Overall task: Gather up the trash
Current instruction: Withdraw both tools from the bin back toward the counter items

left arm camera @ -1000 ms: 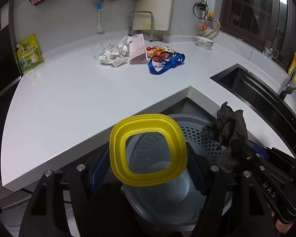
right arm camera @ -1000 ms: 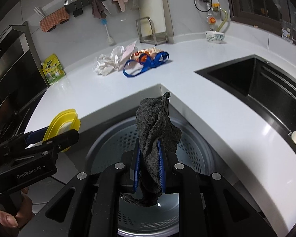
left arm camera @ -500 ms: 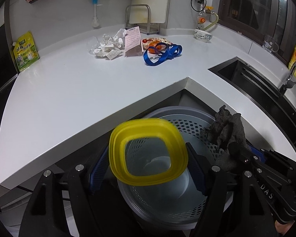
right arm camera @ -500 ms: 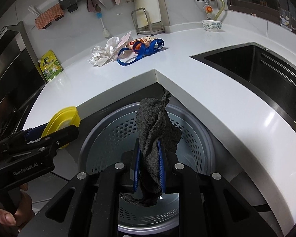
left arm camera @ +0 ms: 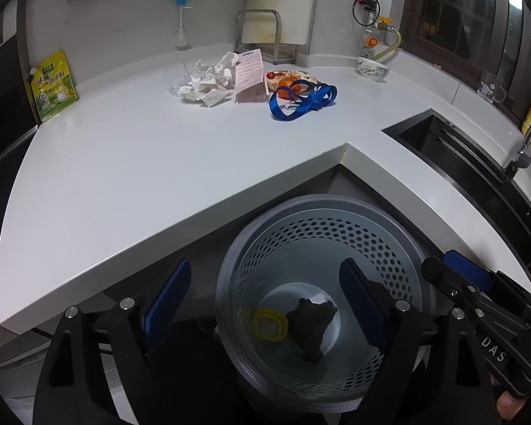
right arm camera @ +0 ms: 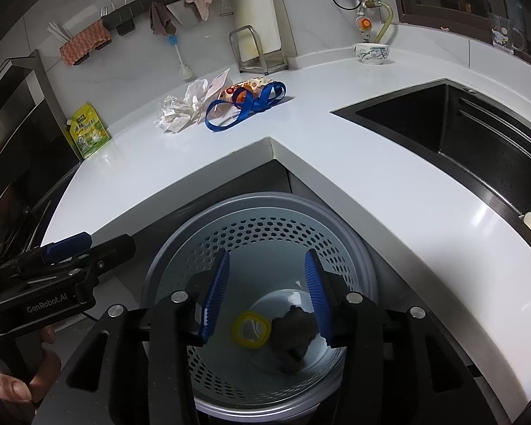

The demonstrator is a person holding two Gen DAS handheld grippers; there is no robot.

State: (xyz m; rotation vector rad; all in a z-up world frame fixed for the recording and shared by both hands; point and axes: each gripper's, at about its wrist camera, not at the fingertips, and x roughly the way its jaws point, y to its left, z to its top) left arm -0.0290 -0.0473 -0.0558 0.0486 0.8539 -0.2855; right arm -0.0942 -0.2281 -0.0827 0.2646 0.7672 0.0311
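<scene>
Since the earlier frames both items have dropped: the yellow lid [left arm camera: 268, 325] is no longer sitting between the left gripper [left arm camera: 265, 294] fingers, and the dark rag [left arm camera: 311, 326] is gone from the right gripper [right arm camera: 267, 295]; both are now lying at the bottom of the perforated bin [left arm camera: 230, 265], lid to the left, rag touching it on the right. We're seeing both grippers hanging wide apart w/ nothing between the blue pads [left arm camera: 168, 292], right over the bin opening. Hard to make out: the lid looks small and a bit blurred down there, and in the right wrist view the right-hand pad is overlapping the rag's edge, so the rag's full outline isn't showing. The bin's near rim is getting cut off by the gripper bodies in both views. We're also catching the right gripper's tip at the lower right of the left view, and the left gripper at the left edge of the right view, w/ fingers of the person's hand partly out of frame. Remaining trash is sitting on the white counter [left arm camera: 141, 163] near the back wall: crumpled paper [left arm camera: 203, 81], a receipt-like slip [left arm camera: 250, 74], a snack wrapper [left arm camera: 290, 77] and a blue strap [left arm camera: 301, 101], all bunched close together, wrapper partly hidden behind the strap.
</scene>
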